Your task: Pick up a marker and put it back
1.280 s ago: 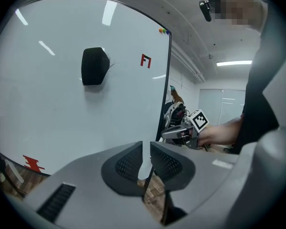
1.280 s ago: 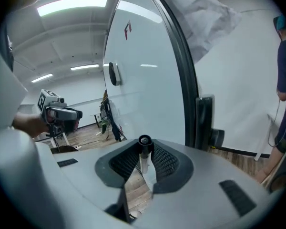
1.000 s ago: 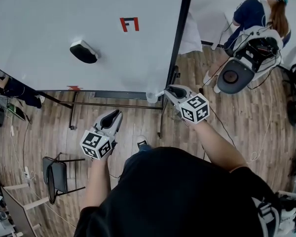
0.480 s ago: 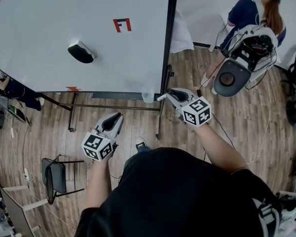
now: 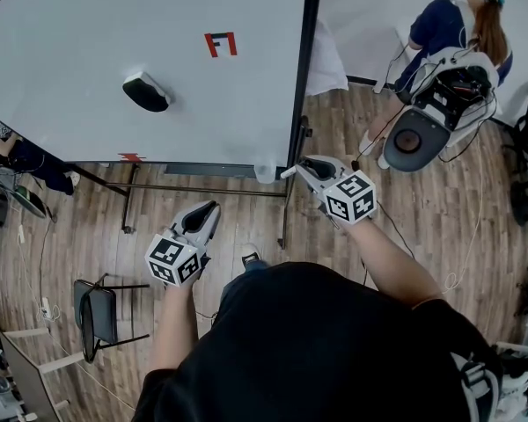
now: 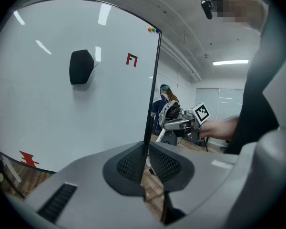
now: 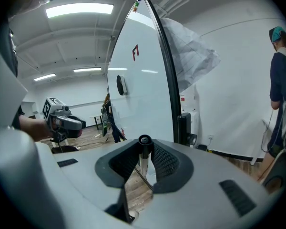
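The right tool (image 7: 144, 151) clamps the marker (image 7: 143, 163); the left tool (image 6: 145, 162) is pinched together, empty. Probably best to line the marker over the clear cup (image 5: 264, 170) at nine o'clock before letting go.

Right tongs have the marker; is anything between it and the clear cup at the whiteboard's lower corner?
Nothing visible. The marker, clamped in the right tongs, points at the clear cup with only open air between them.

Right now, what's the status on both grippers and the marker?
Right gripper shut on marker. Left gripper shut, empty. Whiteboard frame close ahead.
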